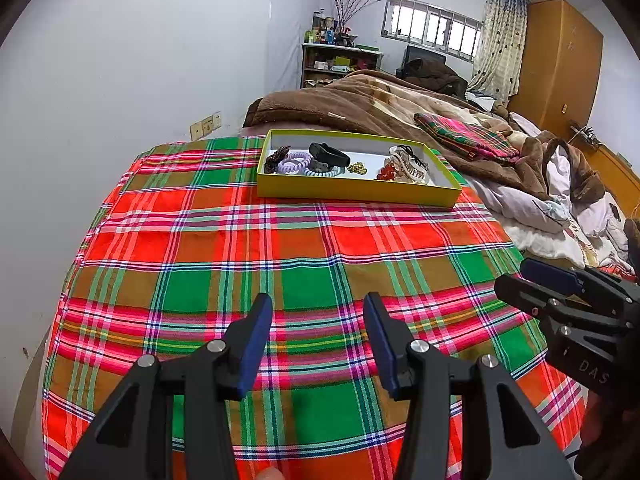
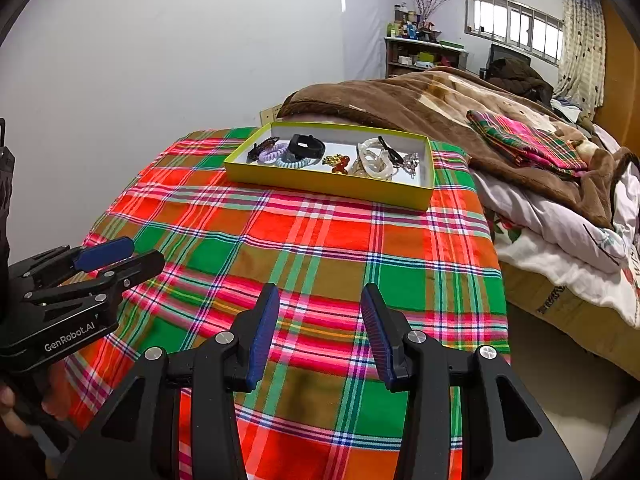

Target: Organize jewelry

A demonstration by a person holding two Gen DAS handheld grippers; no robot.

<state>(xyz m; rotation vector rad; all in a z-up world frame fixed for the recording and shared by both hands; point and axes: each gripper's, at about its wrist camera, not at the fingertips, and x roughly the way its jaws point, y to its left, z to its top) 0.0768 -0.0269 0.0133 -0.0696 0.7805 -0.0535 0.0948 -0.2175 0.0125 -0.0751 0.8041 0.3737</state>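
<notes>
My left gripper (image 1: 318, 344) and right gripper (image 2: 320, 332) hung with jaws half open, empty, low in frame over the plaid-covered surface (image 1: 304, 248). The jewelry sat in the shallow yellow-green cardboard box (image 1: 356, 192) at upper centre; reaching slowly for one piece seemed wisest.

Home bedroom, rumpled brown blanket (image 1: 360, 100) on bed, wooden wardrobe (image 1: 560, 64), curtained window (image 1: 432, 26), cluttered shelf (image 1: 336, 60)

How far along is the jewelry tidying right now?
All the pieces I can see already lie in the yellow box: hair ties, a black band, red beads. Nothing is in hand; the left tool and right tool are open above the bare plaid cloth. Nothing visible remains outside the box.
</notes>
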